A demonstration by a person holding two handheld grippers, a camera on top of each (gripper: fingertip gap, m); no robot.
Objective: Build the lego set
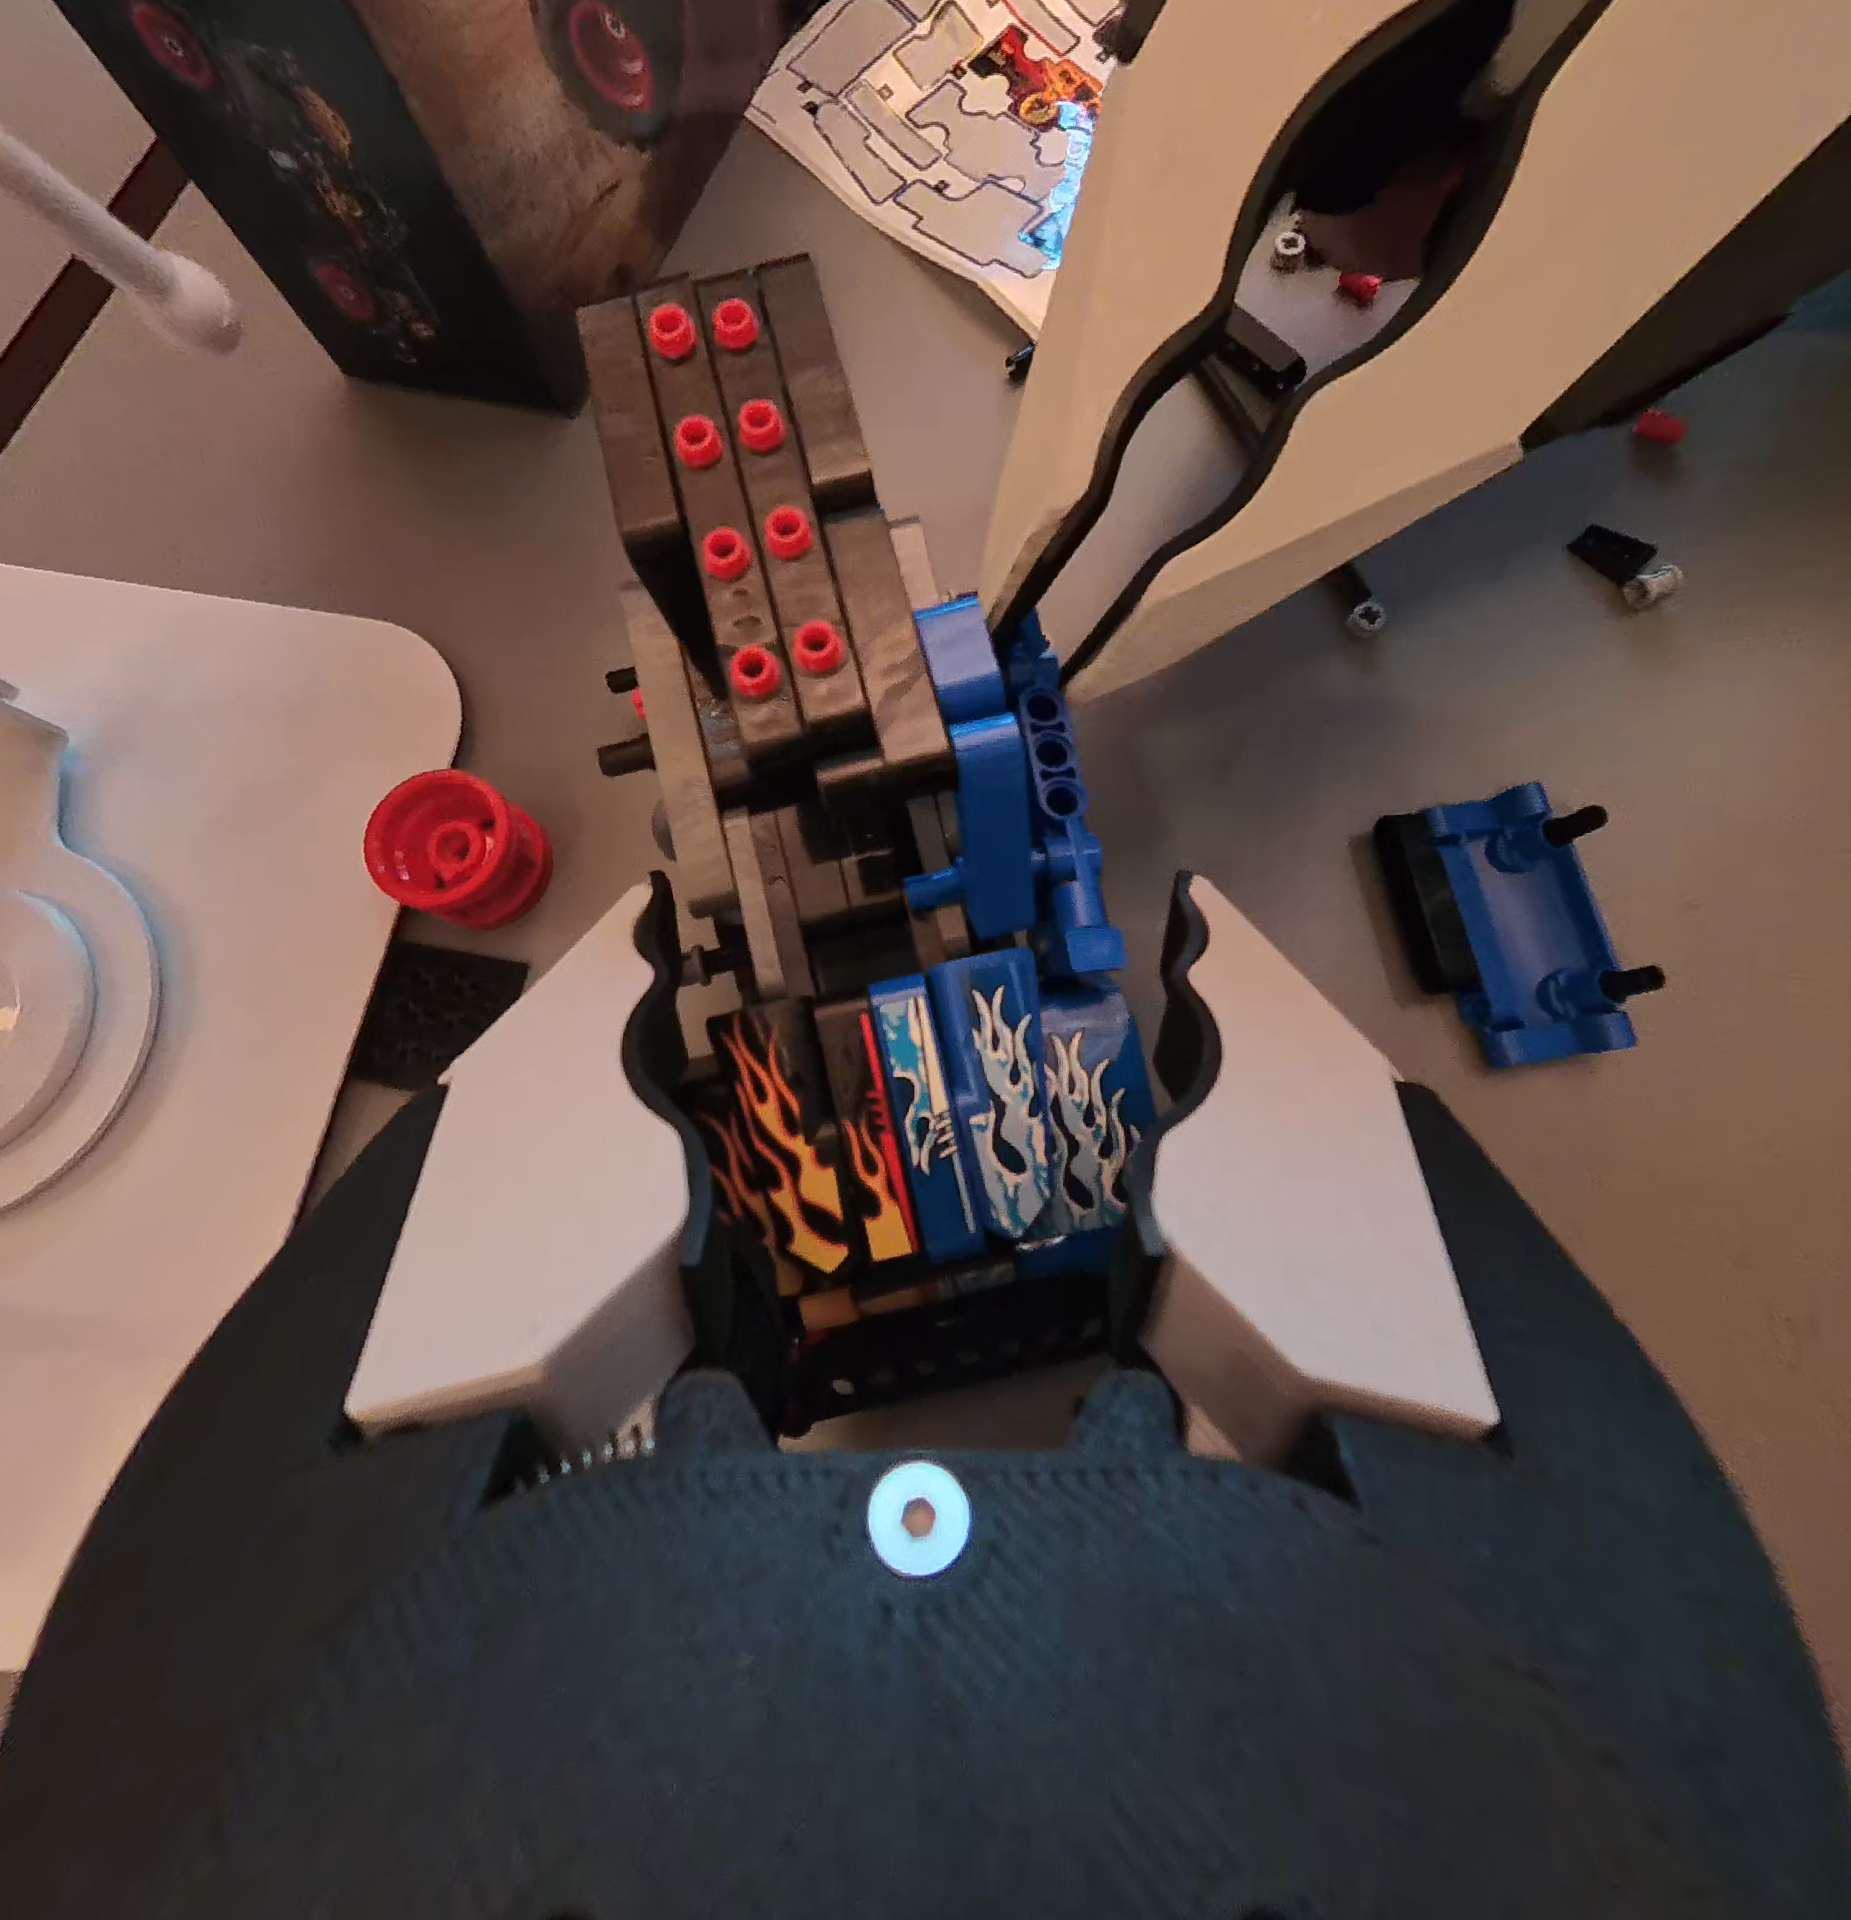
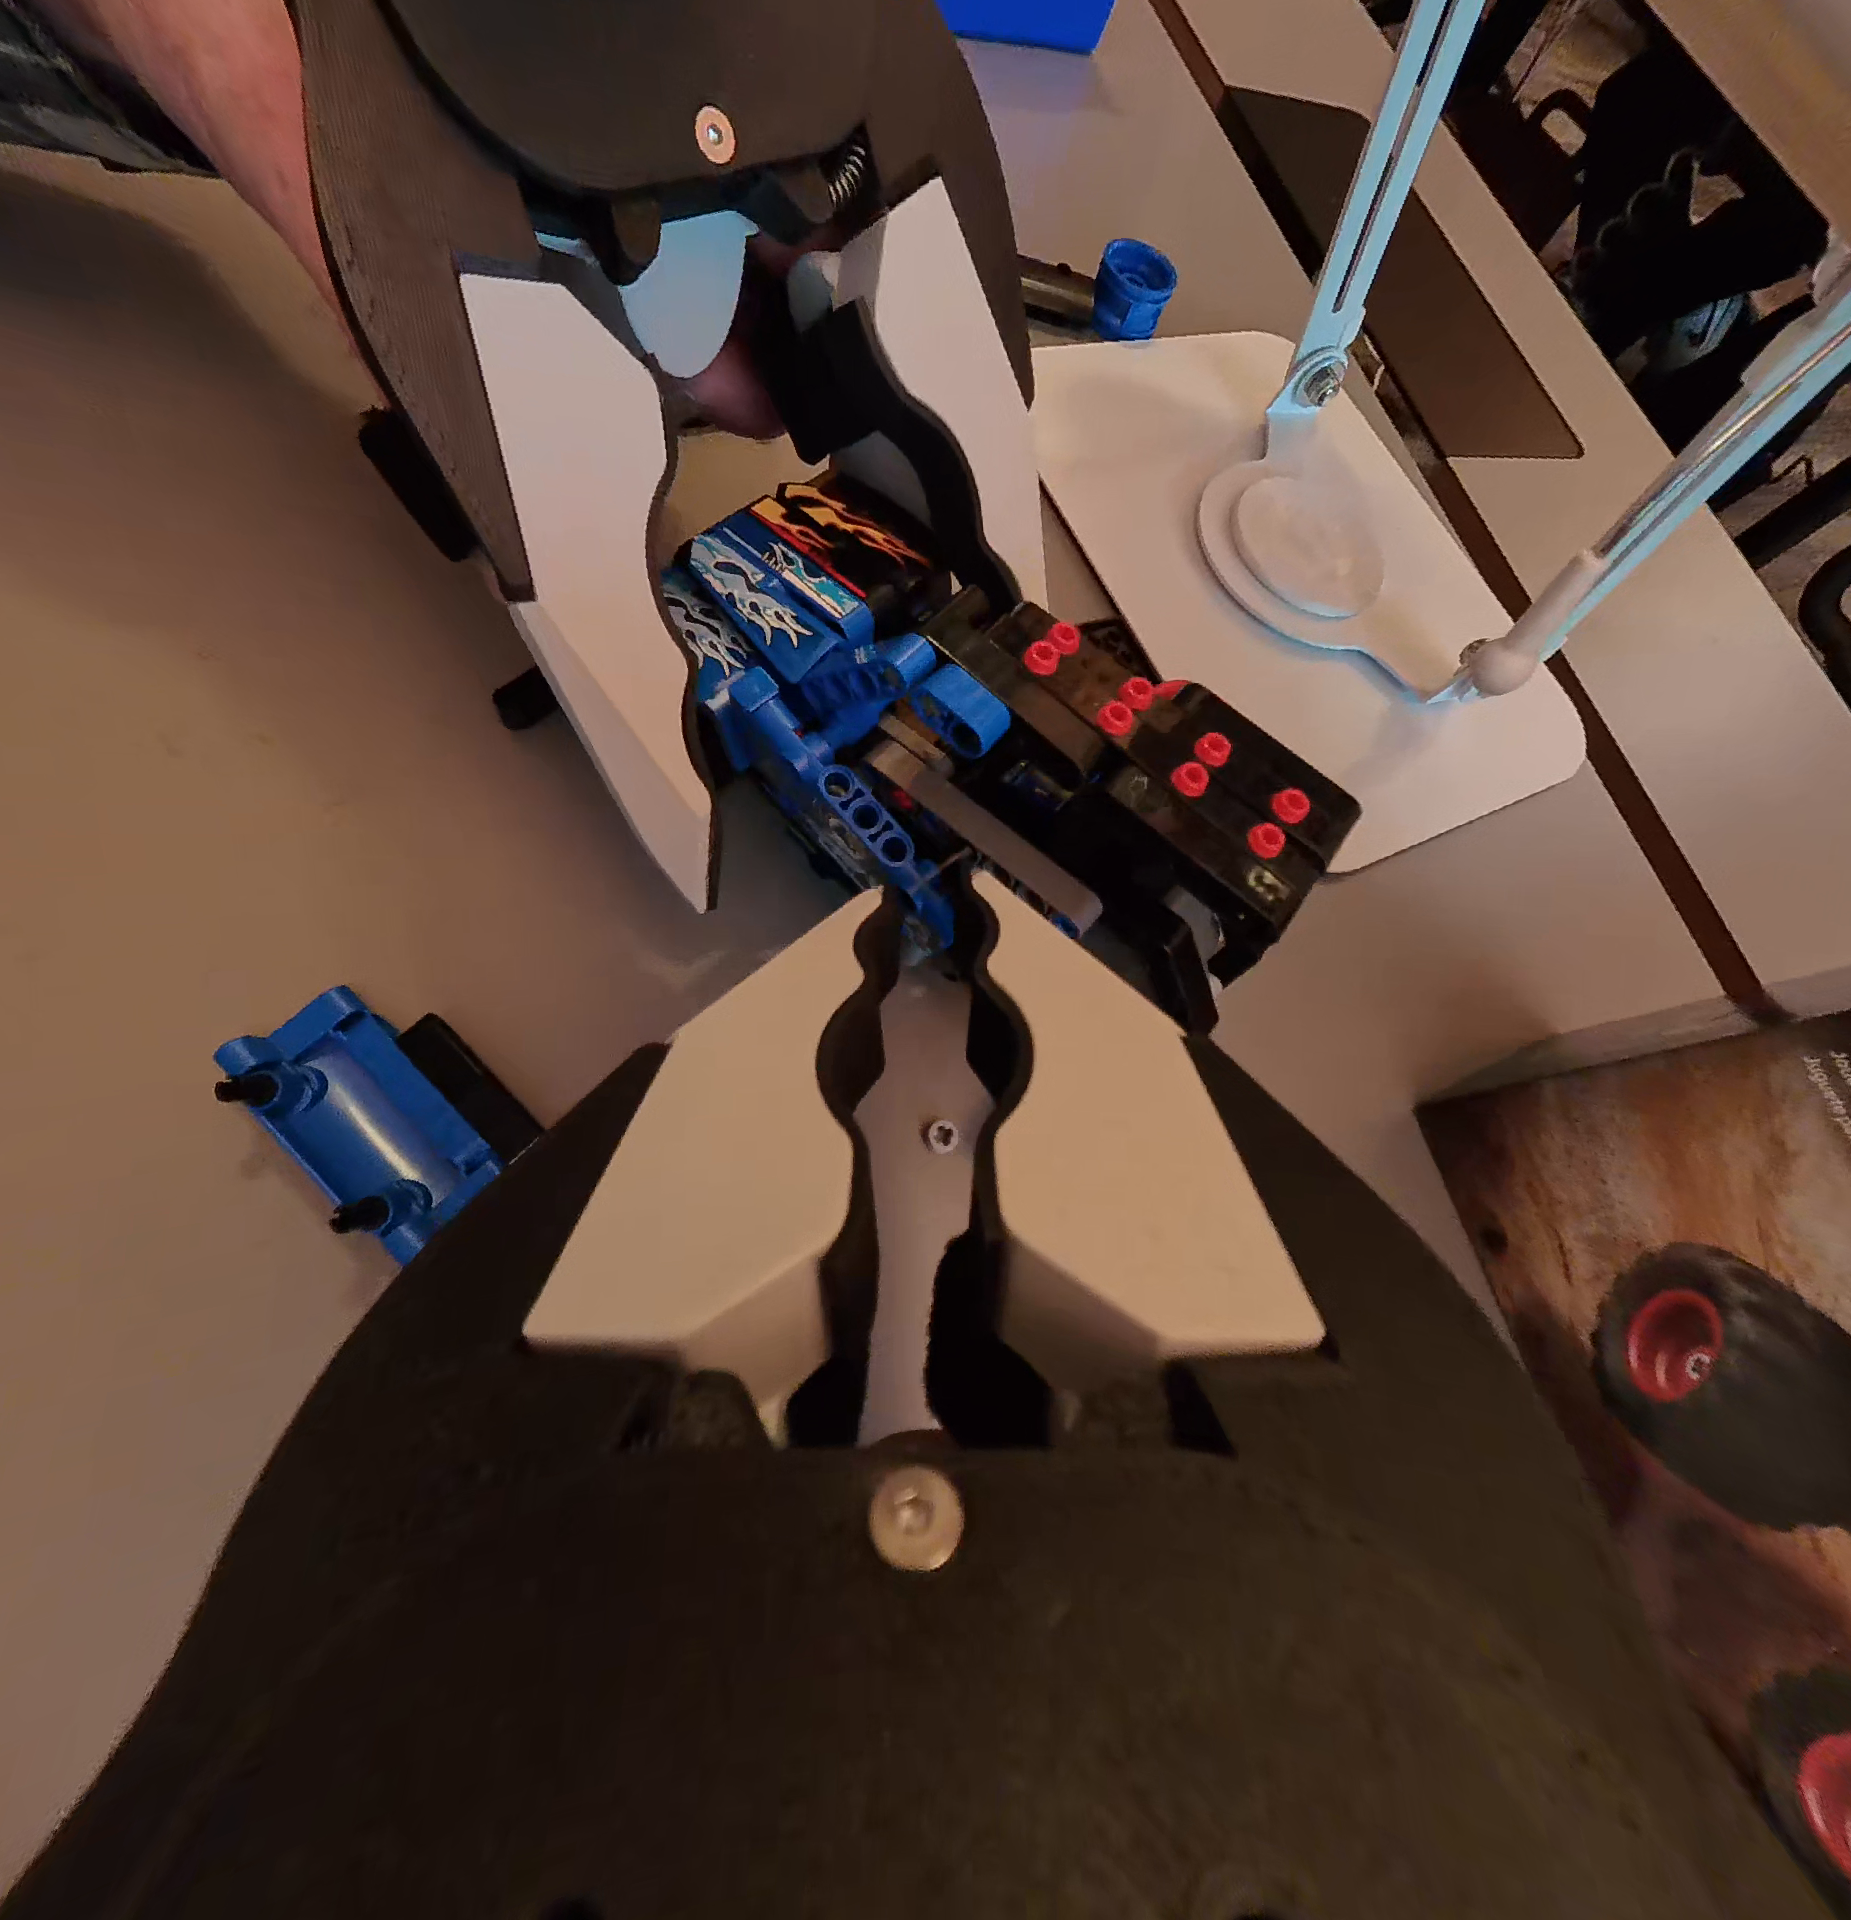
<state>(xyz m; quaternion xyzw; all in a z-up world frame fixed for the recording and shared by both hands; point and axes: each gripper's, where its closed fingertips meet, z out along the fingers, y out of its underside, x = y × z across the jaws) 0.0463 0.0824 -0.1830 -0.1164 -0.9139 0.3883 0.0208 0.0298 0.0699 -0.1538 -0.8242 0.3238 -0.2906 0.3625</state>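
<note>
The lego truck body (image 1: 786, 623) is black with red studs on top, a blue side and flame stickers at its near end. It lies low over the table. My left gripper (image 1: 921, 920) is shut on its flame-sticker end, one finger on each side. My right gripper (image 2: 929, 899) is shut on the blue holed beam (image 2: 879, 831) on the model's side. The right gripper also shows at the upper right of the left wrist view (image 1: 1035, 649), its tips on the blue side. The left gripper shows at the top of the right wrist view (image 2: 859, 727).
A blue sub-assembly with black pins (image 1: 1513, 925) lies on the table to the right. A red wheel hub (image 1: 453, 847) stands on the white lamp base (image 1: 225, 748). The set's box (image 1: 381, 156), the instruction sheet (image 1: 952, 125), a blue hub (image 2: 1134, 286) and small loose pieces (image 1: 1627, 566) lie around. The grippers' ends are close to 4 cm from one another.
</note>
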